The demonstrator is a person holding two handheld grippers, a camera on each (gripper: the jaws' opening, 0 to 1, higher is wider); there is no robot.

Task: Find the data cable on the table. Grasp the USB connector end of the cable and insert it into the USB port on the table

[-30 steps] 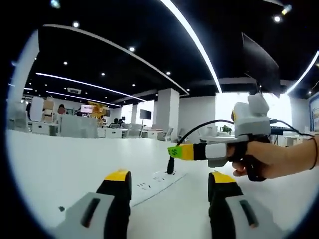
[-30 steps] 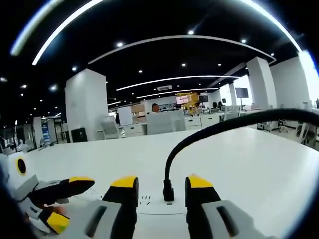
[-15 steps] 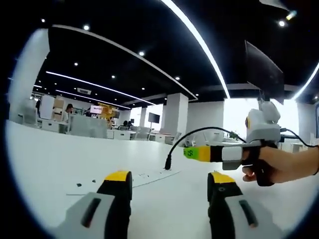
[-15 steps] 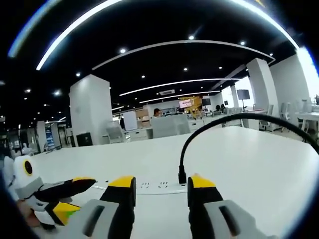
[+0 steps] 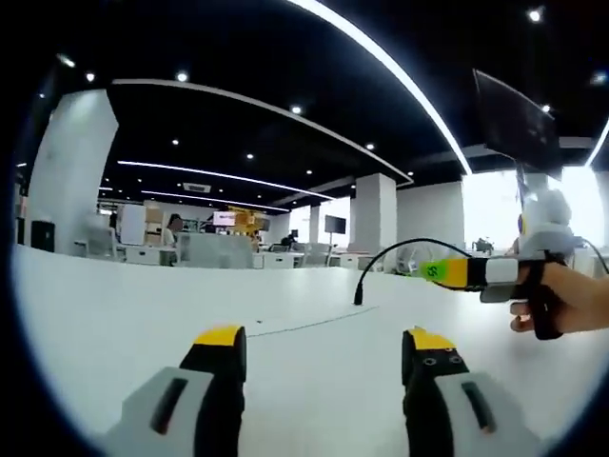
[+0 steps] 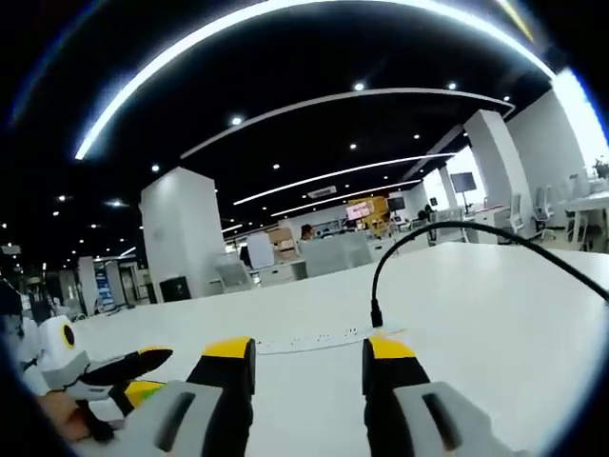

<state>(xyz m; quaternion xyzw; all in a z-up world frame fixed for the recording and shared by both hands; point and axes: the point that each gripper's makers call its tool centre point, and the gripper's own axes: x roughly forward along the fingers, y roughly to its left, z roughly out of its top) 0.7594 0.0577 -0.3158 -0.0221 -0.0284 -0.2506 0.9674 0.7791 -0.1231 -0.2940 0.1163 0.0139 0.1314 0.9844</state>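
Note:
A black data cable (image 6: 447,228) arcs over the white table (image 6: 495,333), and its connector end (image 6: 376,317) stands upright in a flat white socket strip (image 6: 319,339). My right gripper (image 6: 306,350) is open a little short of the strip, with nothing between its jaws. The left gripper view has the same connector (image 5: 359,295) standing on the strip (image 5: 304,325), farther off. My left gripper (image 5: 322,343) is open and empty, well back from it. The right gripper (image 5: 457,272) comes in from the right, held by a hand (image 5: 566,303). The left gripper (image 6: 124,373) sits low at the left.
The white table (image 5: 114,314) stretches wide and bare around the strip. Beyond it lies an open office with white pillars (image 6: 181,238), desks and chairs (image 5: 214,249) far behind. A dark monitor (image 5: 514,119) hangs at the upper right.
Both grippers have drawn back from the strip, which now looks smaller and farther away. The connector stays standing in the strip, untouched. Both grippers remain open.

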